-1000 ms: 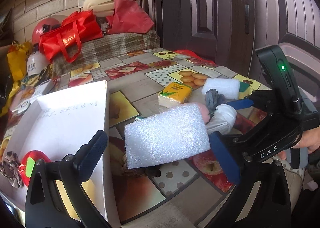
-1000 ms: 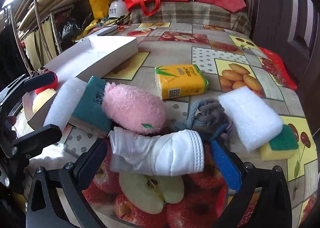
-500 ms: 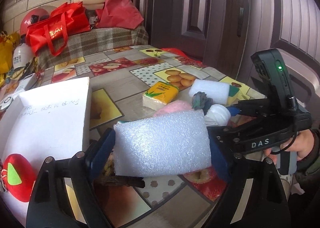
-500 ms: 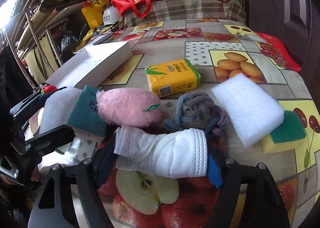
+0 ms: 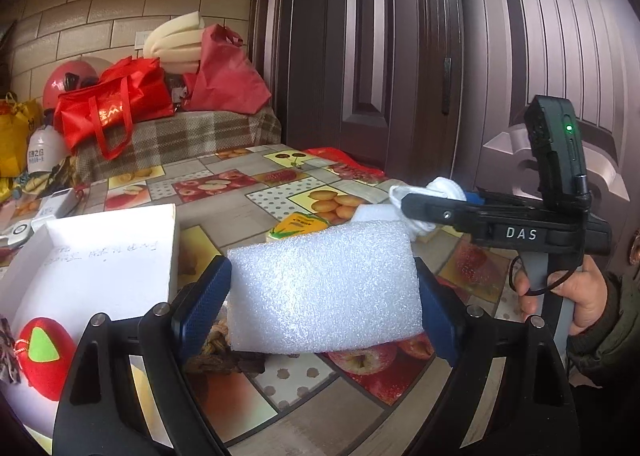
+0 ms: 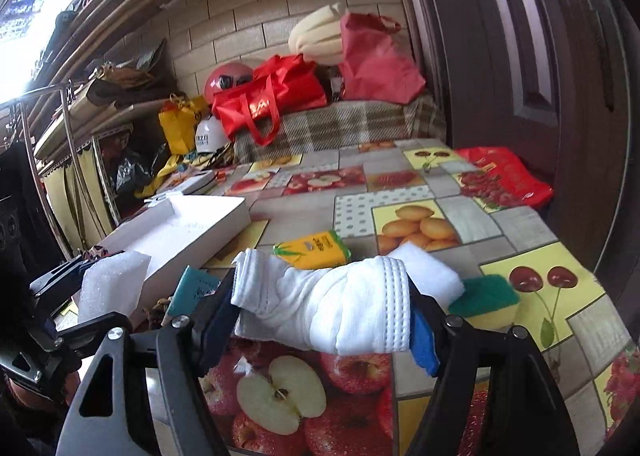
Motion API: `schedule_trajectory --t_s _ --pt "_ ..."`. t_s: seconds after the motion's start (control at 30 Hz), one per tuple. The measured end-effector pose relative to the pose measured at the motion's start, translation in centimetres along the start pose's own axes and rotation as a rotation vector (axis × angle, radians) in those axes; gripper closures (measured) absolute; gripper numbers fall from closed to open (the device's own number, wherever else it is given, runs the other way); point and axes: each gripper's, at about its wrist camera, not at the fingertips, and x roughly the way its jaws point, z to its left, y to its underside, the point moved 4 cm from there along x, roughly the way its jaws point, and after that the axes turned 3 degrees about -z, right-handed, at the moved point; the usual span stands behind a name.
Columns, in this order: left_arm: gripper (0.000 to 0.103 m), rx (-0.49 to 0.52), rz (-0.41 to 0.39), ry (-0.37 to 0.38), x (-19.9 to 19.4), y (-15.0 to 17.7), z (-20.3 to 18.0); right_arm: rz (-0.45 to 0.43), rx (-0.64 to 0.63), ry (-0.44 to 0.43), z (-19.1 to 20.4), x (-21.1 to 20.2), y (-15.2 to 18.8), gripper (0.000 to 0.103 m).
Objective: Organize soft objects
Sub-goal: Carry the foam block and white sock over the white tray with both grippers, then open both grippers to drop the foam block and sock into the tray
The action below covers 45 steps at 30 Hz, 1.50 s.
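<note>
Your left claw [image 5: 322, 288] is clamped on the foam [image 5: 324, 288], your right claw [image 6: 320, 314] on the rolled cloth [image 6: 332, 308], its jaws having just closed. Both loads hang just right of the box [image 5: 100, 256] (the red plush [image 5: 42, 360] sits inside). Carry each over the box wall before releasing; squeeze no harder. A second ago both lay on the table [image 6: 440, 212] between open jaws; now they're lifted.

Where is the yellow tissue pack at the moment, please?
In the right wrist view the yellow tissue pack lies on the table mid-frame, just behind the rolled white cloth, to the right of the white box.
</note>
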Motion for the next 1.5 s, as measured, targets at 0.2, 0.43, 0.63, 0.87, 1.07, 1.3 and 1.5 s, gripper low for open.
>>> schedule_trajectory --t_s 0.2,0.43,0.63,0.87,1.07,1.3,1.5 --pt "0.015 0.029 -0.023 -0.063 -0.9 0.1 -0.1 -0.189 0.022 0.075 -0.8 -4.1 -0.5 0.029" --pt "0.015 0.016 -0.052 -0.158 -2.7 0.3 1.7 -0.227 0.005 0.098 -0.6 -5.3 -0.3 0.029" --pt "0.015 -0.033 -0.047 -0.215 -3.3 0.8 4.2 -0.214 -0.039 0.09 0.8 -4.6 -0.1 0.029" --pt "0.015 -0.041 -0.056 -0.325 -4.2 1.3 6.7 -0.206 -0.075 0.046 3.2 -3.7 0.0 0.029" --pt "0.015 -0.062 -0.059 -0.392 -4.8 1.6 9.1 -0.181 -0.124 -0.002 5.7 -2.5 0.3 0.029" --pt "0.015 -0.104 -0.064 -0.463 -5.7 1.9 12.4 -0.115 -0.158 -0.065 8.7 -0.1 0.5 0.029" --pt "0.015 -0.134 -0.068 -0.528 -6.5 2.2 15.4 -0.054 -0.199 -0.128 12.1 1.9 1.0 0.029"
